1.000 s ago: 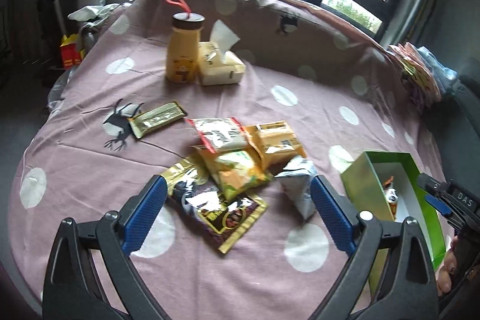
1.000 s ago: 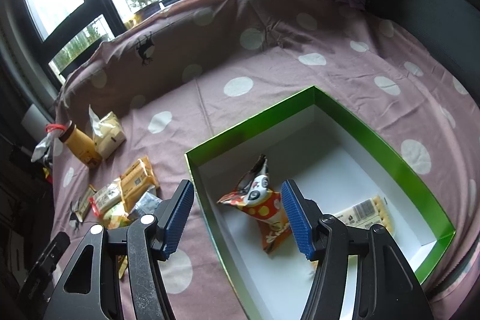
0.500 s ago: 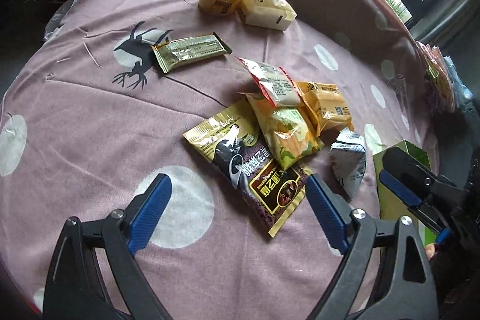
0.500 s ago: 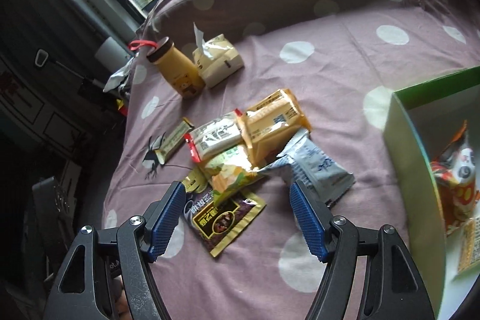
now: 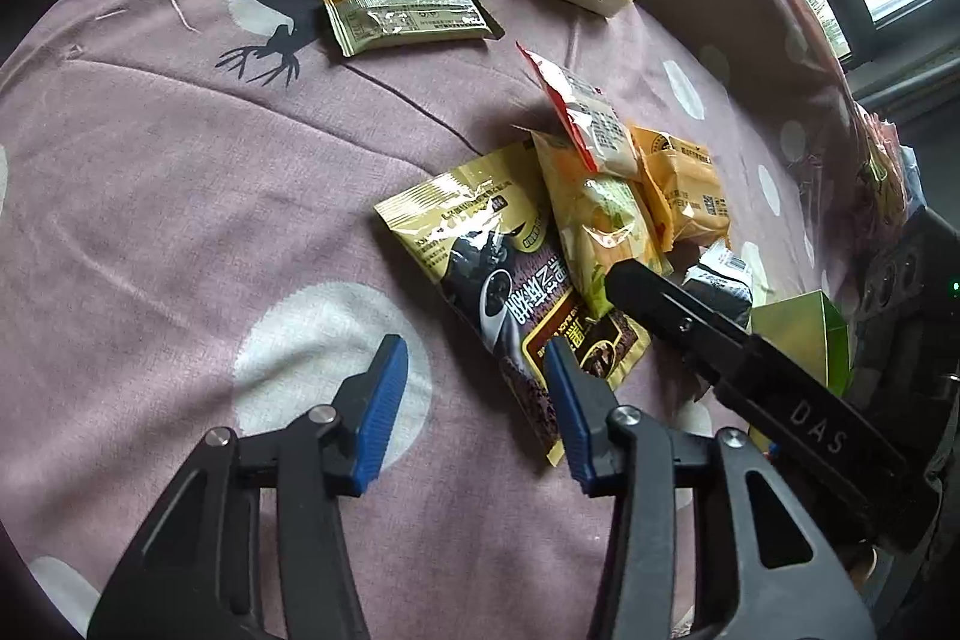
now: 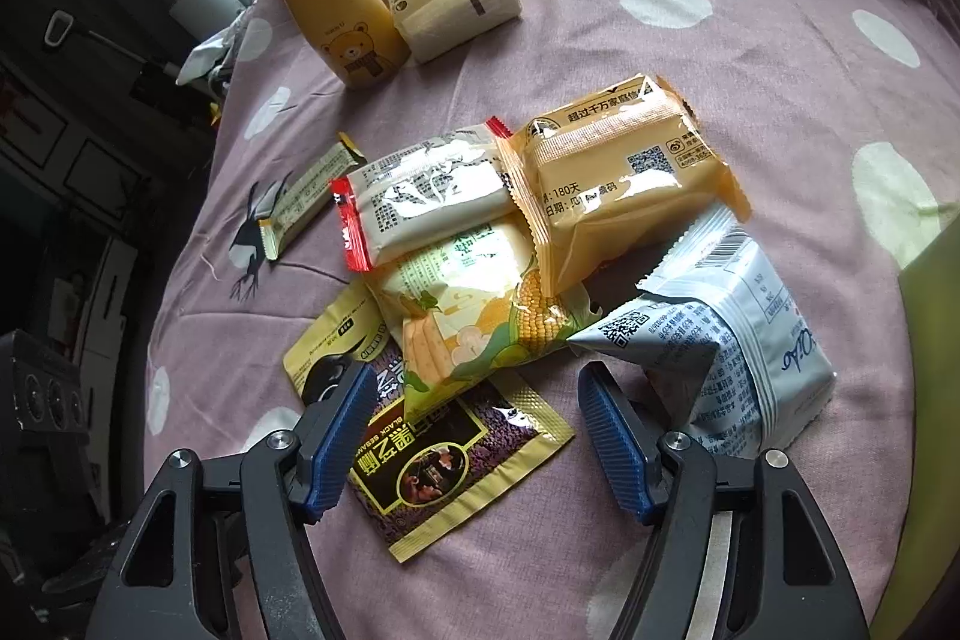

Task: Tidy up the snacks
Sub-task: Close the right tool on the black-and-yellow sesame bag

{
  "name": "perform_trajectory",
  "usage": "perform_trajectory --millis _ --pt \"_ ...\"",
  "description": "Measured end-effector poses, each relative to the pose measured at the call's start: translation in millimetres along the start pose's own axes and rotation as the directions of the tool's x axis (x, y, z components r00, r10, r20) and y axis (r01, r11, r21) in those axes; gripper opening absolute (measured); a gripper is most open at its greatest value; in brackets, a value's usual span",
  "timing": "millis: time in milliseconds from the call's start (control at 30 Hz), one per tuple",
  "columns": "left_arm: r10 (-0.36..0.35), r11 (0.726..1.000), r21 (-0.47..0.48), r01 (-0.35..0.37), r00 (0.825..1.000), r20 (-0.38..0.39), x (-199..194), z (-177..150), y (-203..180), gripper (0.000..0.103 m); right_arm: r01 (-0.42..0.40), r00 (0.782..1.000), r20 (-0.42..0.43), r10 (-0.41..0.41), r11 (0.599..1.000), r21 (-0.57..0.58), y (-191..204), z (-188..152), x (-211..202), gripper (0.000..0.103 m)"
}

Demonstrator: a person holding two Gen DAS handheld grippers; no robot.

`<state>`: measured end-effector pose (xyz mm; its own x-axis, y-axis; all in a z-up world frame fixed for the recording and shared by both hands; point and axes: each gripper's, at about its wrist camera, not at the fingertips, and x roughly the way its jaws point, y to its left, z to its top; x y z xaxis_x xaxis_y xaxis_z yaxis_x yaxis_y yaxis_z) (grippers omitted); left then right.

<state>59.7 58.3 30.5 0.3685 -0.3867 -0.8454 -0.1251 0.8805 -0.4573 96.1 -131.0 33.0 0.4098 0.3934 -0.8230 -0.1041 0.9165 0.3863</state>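
Observation:
A pile of snack packets lies on the pink dotted cloth: a gold-and-black sesame packet (image 5: pixel 510 280) (image 6: pixel 438 454), a corn snack (image 6: pixel 474 316), a white packet with red ends (image 6: pixel 432 196), an orange packet (image 6: pixel 618 178) and a silver-blue packet (image 6: pixel 720 346). A gold bar (image 5: pixel 408 19) lies apart at the left. My left gripper (image 5: pixel 474 394) hovers over the cloth by the sesame packet's left edge; its jaws are closing and the pads press on nothing. My right gripper (image 6: pixel 474 430) is open above the sesame packet, which shows between its fingers.
A green box (image 5: pixel 804 334) (image 6: pixel 936 292) stands right of the pile. A yellow bear bottle (image 6: pixel 342 22) and a tissue pack (image 6: pixel 456 4) stand at the back. The right gripper's black finger (image 5: pixel 720 340) crosses the left wrist view over the pile.
My right gripper swung from over the green box to the snack pile and came down. My left gripper sank toward the cloth and its jaws narrowed a lot.

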Motion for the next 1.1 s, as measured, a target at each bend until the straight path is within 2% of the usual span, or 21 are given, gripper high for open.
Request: perform_trajectory --millis 133,200,267,333,367,533,600,700,833,900,1000,1100 --pt "0.033 0.999 0.032 -0.034 0.999 0.015 3 0 -4 0.039 -0.031 0.999 -0.029 0.031 1.0 -0.005 1 -1 12 0.063" --pt "0.049 0.997 0.058 -0.05 0.999 0.02 3 -1 -7 0.037 -0.027 0.999 -0.036 0.026 1.0 -0.009 3 -3 12 0.055" --pt "0.058 0.995 0.076 -0.06 0.998 0.022 5 0 -8 0.035 -0.078 0.995 -0.067 0.078 0.997 0.01 2 -4 14 0.046" --pt "0.062 0.994 0.094 -0.063 0.998 0.018 6 -1 -9 0.033 -0.133 0.986 -0.093 0.136 0.99 0.036 -1 -6 16 0.042" --pt "0.072 0.992 0.103 -0.073 0.997 0.021 6 -1 -10 0.033 -0.154 0.982 -0.105 0.158 0.987 0.047 -1 -7 17 0.042" --pt "0.106 0.982 0.154 -0.108 0.994 0.023 5 -3 -13 0.033 -0.153 0.98 -0.122 0.154 0.988 0.019 6 -11 16 0.042" --pt "0.118 0.979 0.165 -0.12 0.993 0.019 4 -4 -14 0.032 -0.192 0.97 -0.145 0.193 0.981 0.021 10 -12 18 0.042" --pt "0.122 0.977 0.176 -0.122 0.992 0.005 4 -3 -11 0.035 -0.207 0.964 -0.159 0.212 0.977 0.042 10 -13 19 0.041" --pt "0.13 0.979 0.158 -0.13 0.991 0.011 0 -3 -8 0.035 -0.144 0.982 -0.108 0.152 0.987 0.076 6 -9 14 0.041" --pt "0.14 0.978 0.155 -0.141 0.99 0.018 1 -2 -7 0.035 -0.141 0.982 -0.113 0.15 0.986 0.085 4 -7 18 0.041" --pt "0.122 0.978 0.167 -0.122 0.992 0.012 4 -3 -10 0.033 -0.184 0.974 -0.118 0.193 0.98 0.08 5 -6 22 0.045" --pt "0.16 0.966 0.198 -0.165 0.986 0.041 6 -7 -15 0.034 -0.261 0.952 -0.135 0.275 0.959 0.109 4 -7 30 0.048"
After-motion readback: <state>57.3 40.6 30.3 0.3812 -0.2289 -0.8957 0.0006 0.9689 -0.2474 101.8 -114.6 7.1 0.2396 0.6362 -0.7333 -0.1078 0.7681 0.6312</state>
